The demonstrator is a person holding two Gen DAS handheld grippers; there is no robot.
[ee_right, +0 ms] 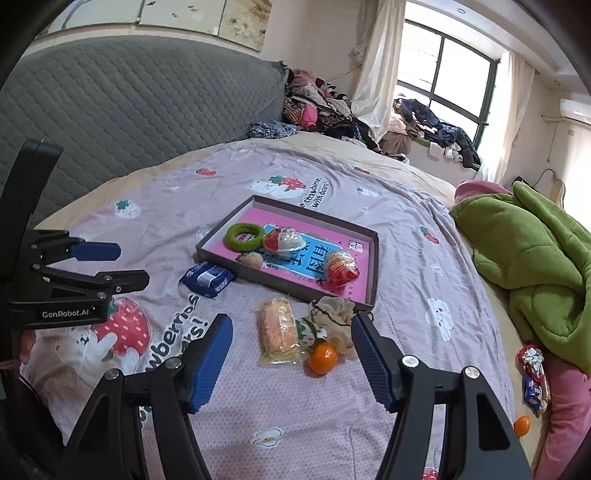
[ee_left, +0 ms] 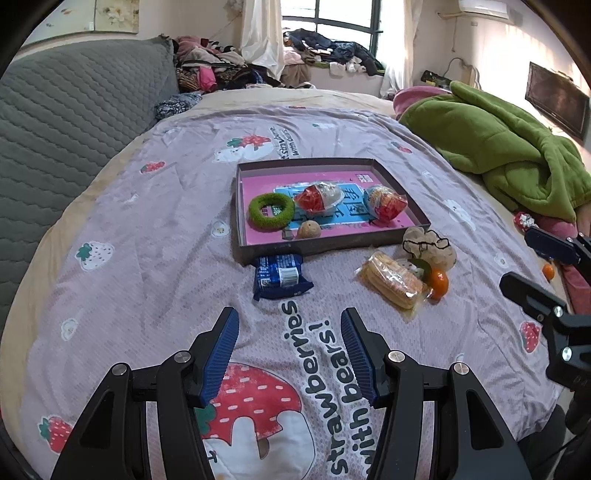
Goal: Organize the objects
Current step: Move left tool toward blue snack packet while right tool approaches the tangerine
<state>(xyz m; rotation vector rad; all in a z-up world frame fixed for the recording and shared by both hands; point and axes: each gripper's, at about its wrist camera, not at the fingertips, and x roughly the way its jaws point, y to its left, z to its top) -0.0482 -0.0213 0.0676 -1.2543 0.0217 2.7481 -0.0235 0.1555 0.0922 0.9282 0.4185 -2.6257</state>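
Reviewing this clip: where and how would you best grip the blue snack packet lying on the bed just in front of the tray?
Probably across the middle of the blue packet, from above. It lies flat beside the tray, so its short sides are free and its far end is blocked. The left gripper, open and empty, is nearest.

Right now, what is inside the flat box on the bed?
Inside the box: a green ring, two wrapped snacks and a small brown ball. They lie on a pink and blue printed sheet, partly covering its print.

home bedroom, bed (ee_left: 110, 229) with strawberry quilt, padded headboard (ee_right: 147, 107), clothes heaps (ee_left: 221, 66), curtained window (ee_right: 443, 74), probably air conditioner (ee_left: 480, 7)
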